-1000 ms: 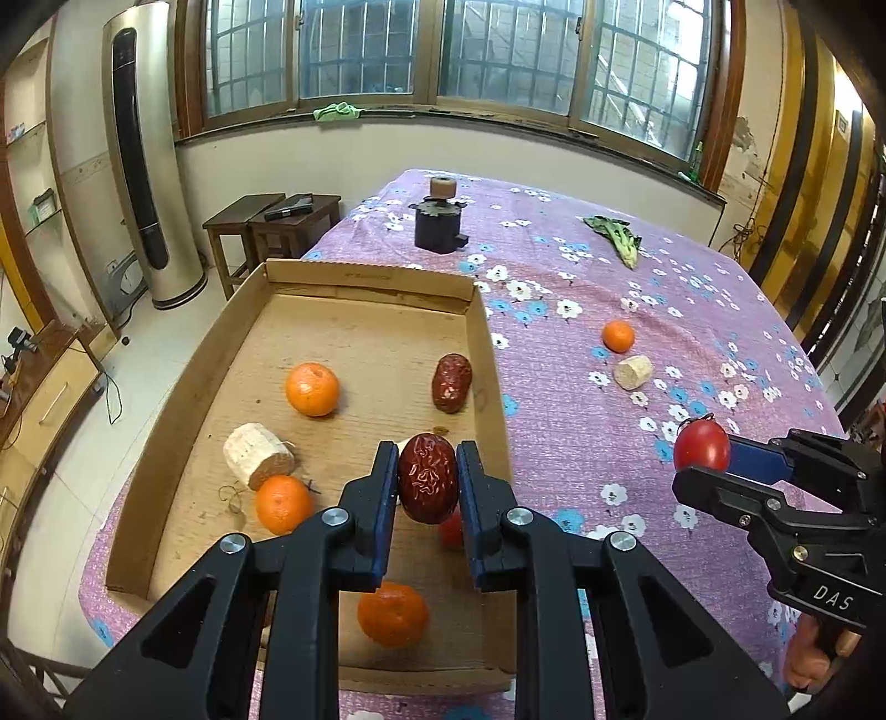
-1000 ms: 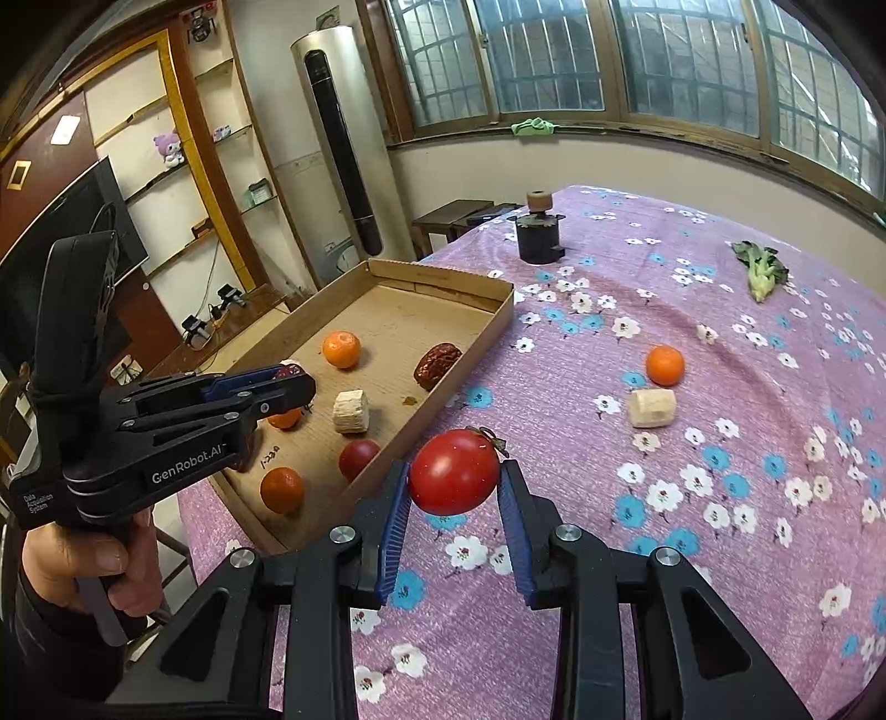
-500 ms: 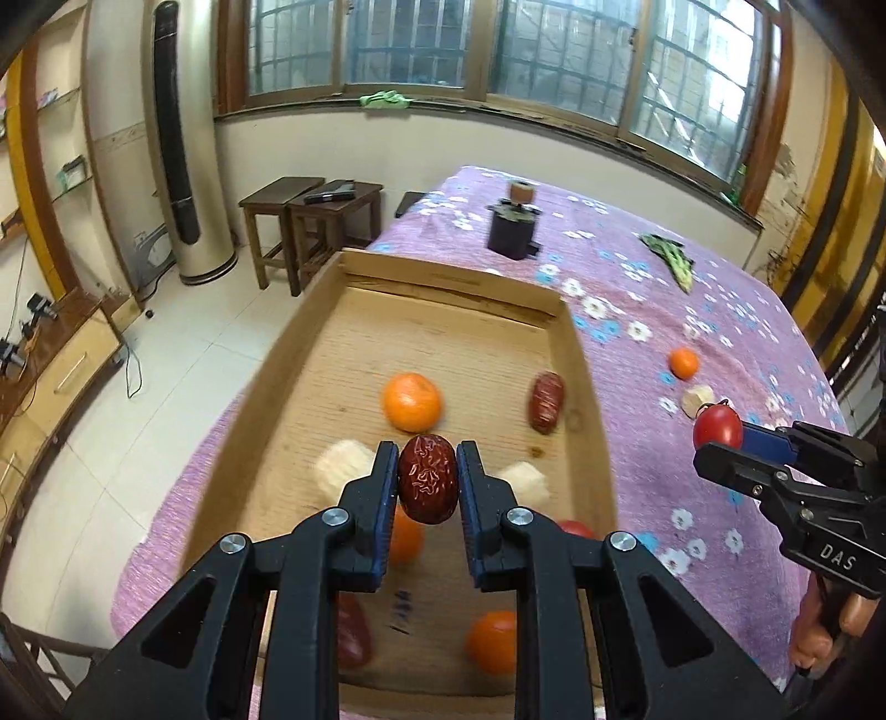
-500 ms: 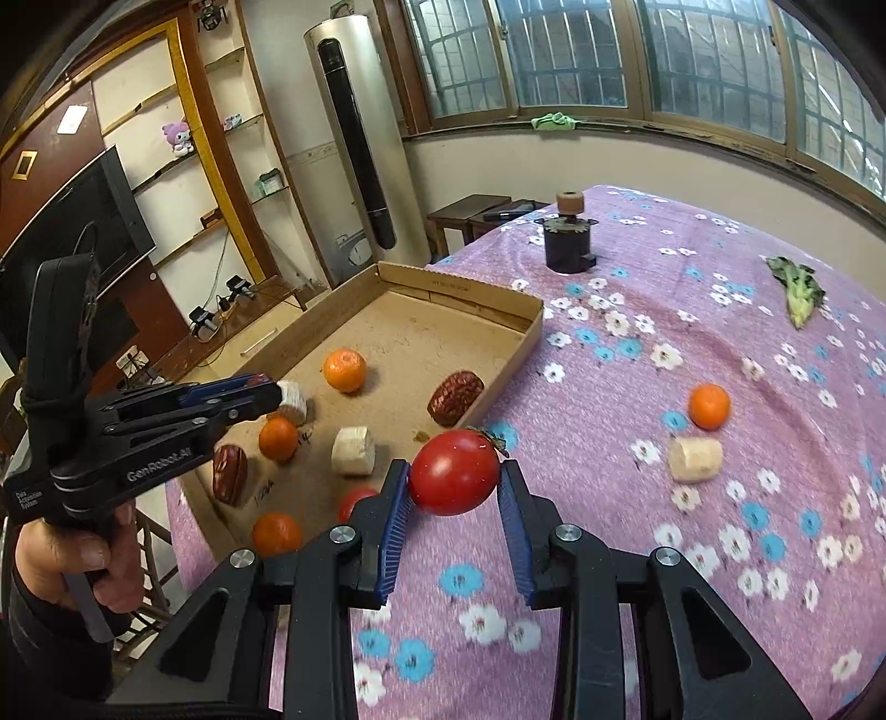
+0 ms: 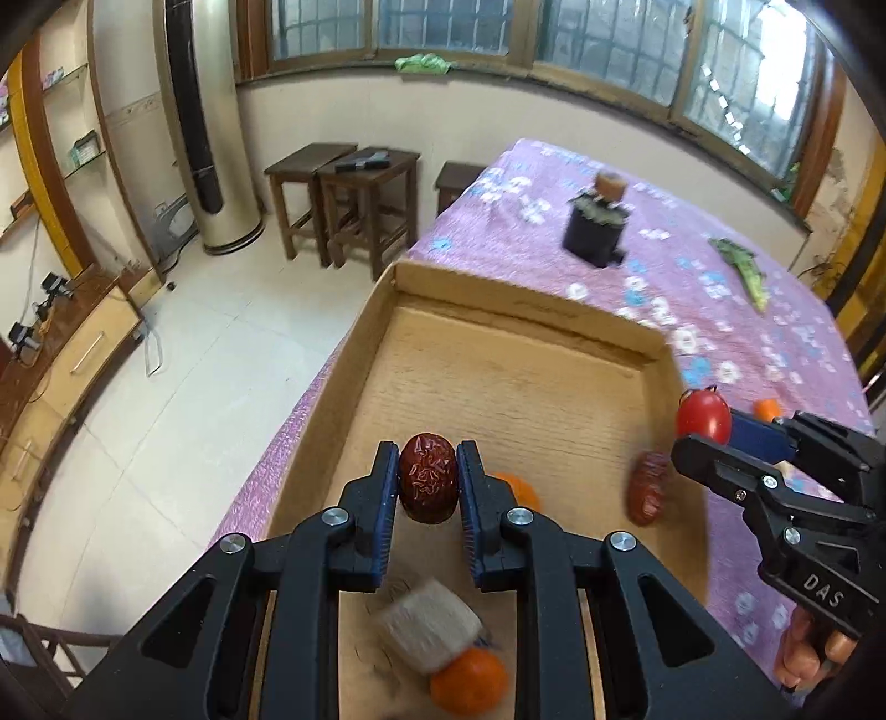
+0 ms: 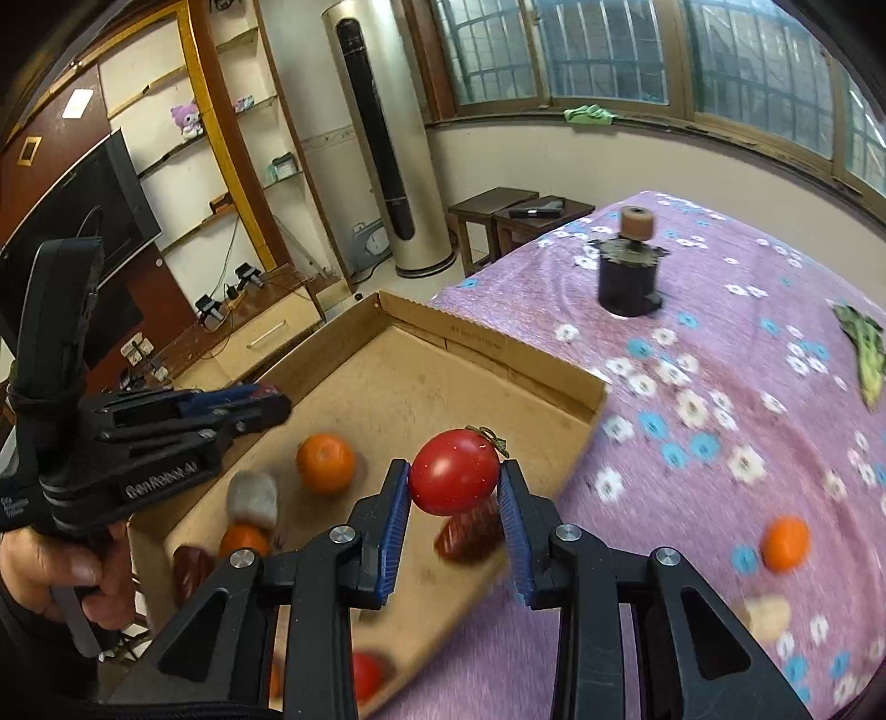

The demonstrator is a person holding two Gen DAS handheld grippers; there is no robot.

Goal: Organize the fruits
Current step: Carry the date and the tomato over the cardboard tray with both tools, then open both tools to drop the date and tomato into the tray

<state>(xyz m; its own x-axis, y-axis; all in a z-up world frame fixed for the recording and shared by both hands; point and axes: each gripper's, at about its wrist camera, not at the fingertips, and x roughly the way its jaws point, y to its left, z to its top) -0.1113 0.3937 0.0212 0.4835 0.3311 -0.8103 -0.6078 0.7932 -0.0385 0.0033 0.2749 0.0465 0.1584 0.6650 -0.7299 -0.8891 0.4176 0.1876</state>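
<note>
The left tool (image 5: 427, 487) is clenched on one red date (image 5: 427, 479), held above the cardboard box (image 5: 531, 318). The right tool (image 6: 454, 501) grips one tomato (image 6: 455, 471) over the box's near edge. In the right wrist view the box holds two oranges (image 6: 325, 462), two loose dates (image 6: 470, 534), a pale chunk (image 6: 253, 498) and a red fruit (image 6: 365, 673). On the purple desk (image 6: 692, 554) lie another orange (image 6: 785, 543), a pale piece (image 6: 767, 615), a green vegetable (image 6: 866, 354) and a black holder (image 6: 628, 277).

Barred windows (image 5: 554, 33) line the cream wall; a tower air conditioner (image 6: 382, 138) stands beside dark wooden stools (image 5: 343, 194) on pale floor tiles (image 5: 183, 387).
</note>
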